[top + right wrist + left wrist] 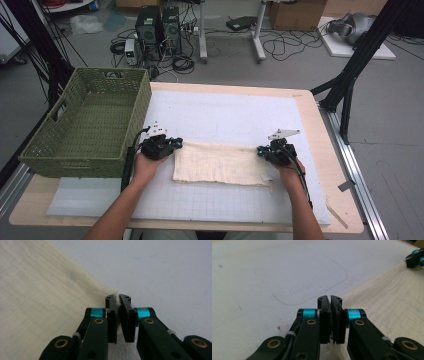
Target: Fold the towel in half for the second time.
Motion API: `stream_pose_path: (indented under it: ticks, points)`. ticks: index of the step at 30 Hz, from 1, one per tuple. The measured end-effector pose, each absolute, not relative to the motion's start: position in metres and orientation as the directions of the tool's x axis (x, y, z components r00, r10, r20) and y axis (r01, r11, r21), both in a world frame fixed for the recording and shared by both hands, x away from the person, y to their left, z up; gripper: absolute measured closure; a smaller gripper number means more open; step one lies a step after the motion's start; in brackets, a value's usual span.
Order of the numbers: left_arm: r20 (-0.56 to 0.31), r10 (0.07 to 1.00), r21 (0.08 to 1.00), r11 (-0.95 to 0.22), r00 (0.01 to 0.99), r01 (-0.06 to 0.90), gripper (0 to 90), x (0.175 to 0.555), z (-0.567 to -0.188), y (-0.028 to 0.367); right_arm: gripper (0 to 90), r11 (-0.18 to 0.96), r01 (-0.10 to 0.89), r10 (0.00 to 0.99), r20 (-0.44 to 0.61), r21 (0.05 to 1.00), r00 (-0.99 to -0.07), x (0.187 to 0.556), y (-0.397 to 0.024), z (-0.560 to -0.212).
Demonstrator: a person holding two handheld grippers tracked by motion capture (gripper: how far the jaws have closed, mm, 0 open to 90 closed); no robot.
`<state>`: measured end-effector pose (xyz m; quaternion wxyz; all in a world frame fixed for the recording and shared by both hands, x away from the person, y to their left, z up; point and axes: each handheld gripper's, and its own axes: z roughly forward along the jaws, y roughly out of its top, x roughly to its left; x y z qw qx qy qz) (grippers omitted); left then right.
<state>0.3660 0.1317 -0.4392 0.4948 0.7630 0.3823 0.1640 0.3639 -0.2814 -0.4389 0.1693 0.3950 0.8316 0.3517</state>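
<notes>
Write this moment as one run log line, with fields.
left gripper: shut on cloth far-left corner | right gripper: shut on far-right corner | cloth: flat on white mat | basket: left of cloth

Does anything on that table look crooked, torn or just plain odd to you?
Nothing is spilled or broken. The cream cloth lies slightly askew on the white mat, its right lower corner frayed with a loose tail. Each hand-held gripper, left and right, pinches a far corner.

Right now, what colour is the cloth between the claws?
Cream cloth, off-white; clearest in the right gripper view.
</notes>
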Motion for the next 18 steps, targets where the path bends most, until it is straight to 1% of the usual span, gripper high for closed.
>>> stream_pose_path:
  ticks: [3,5,11,18]
  points:
    - [-0.103,0.758,0.900,-0.205,0.644,0.385,86.3,0.365,-0.435,0.132,85.9,0.409,0.504,0.804,-0.039,0.760,-0.594,0.364,-0.282,-0.436]
    - [-0.109,0.762,0.906,-0.188,0.639,0.378,86.3,0.365,-0.434,0.133,85.8,0.386,0.480,0.812,-0.044,0.788,-0.581,0.365,-0.283,-0.434]
    - [-0.131,0.746,0.898,-0.189,0.652,0.397,86.1,0.363,-0.434,0.134,85.8,0.377,0.464,0.810,-0.042,0.802,-0.585,0.360,-0.283,-0.435]
    - [-0.132,0.728,0.908,-0.184,0.672,0.377,85.9,0.353,-0.424,0.134,85.7,0.369,0.427,0.794,-0.040,0.826,-0.607,0.346,-0.289,-0.429]
